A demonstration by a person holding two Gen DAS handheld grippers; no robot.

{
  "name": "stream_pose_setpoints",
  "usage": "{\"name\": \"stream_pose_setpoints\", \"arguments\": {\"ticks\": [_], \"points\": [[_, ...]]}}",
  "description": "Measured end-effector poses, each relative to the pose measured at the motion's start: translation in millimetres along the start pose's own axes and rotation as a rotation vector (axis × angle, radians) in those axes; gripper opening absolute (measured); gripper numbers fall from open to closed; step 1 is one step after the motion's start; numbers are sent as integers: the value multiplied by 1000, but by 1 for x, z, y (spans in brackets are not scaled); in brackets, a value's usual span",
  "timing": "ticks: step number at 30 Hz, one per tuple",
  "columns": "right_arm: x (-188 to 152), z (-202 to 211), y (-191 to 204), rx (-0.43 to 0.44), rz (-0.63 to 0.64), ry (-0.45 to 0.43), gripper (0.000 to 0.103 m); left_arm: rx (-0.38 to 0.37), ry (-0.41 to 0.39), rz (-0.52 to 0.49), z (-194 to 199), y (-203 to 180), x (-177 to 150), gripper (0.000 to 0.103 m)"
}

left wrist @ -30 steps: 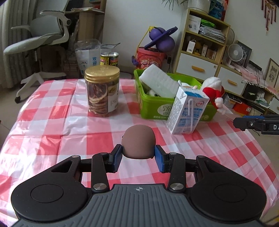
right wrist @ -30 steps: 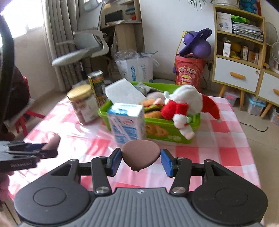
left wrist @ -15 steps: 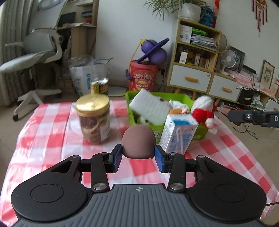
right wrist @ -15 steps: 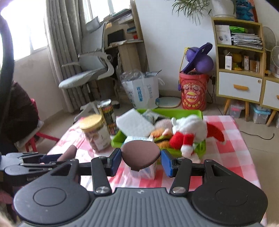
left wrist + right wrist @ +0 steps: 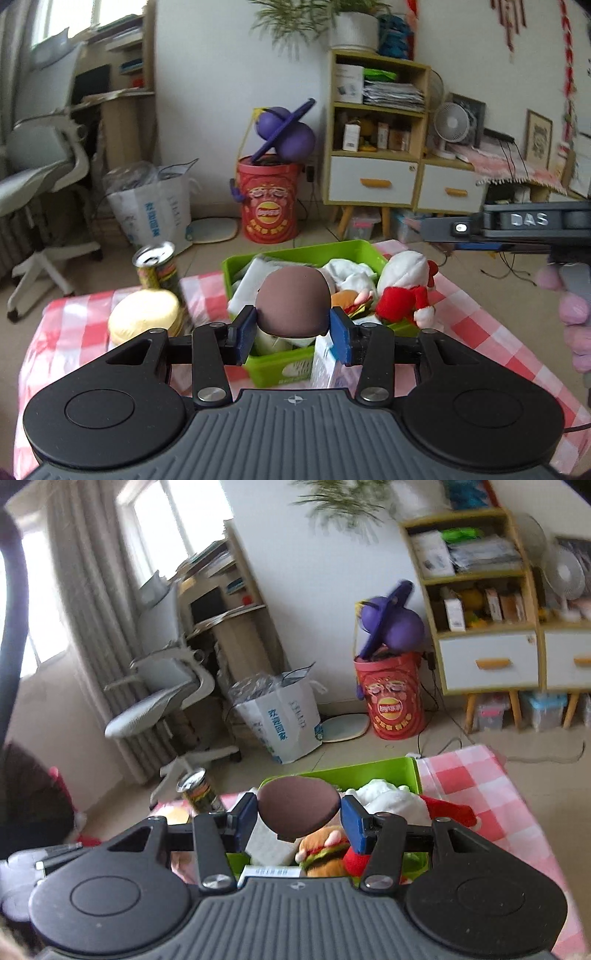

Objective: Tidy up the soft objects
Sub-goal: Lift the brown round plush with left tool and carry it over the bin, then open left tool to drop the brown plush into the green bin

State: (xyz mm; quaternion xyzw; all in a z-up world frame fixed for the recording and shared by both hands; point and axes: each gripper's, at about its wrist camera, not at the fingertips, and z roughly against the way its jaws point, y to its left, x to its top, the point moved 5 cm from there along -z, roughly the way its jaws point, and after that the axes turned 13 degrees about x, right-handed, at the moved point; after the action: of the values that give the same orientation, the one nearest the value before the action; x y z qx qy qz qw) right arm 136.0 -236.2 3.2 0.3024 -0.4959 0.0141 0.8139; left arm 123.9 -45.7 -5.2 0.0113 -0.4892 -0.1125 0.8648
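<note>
I've a brown sponge [image 5: 293, 306] pinched in the left tool [image 5: 293, 328] and another brown sponge [image 5: 298, 804] pinched in the right tool [image 5: 298, 821], both raised above the green bin [image 5: 280, 363] ahead on the counter [image 5: 491, 332], so I'd lower well inside its rim before letting go.

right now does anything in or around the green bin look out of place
The Santa plush hangs over the bin's right rim rather than sitting inside. The carton, not soft, stands right against the bin's front.
</note>
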Motion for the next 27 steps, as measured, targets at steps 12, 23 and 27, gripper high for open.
{"name": "stream_pose_setpoints", "arguments": {"ticks": [12,23,27], "points": [[-5,-46,-58,5,-206,-35,33,-24,82,-5,-82,-30,24,47],[-2,-68,-64,18,-185,-57,33,-19,77,-29,-130,-49,24,52],[-4,-73,-63,13,-171,-51,34,-21,74,-16,-135,-49,25,53]]}}
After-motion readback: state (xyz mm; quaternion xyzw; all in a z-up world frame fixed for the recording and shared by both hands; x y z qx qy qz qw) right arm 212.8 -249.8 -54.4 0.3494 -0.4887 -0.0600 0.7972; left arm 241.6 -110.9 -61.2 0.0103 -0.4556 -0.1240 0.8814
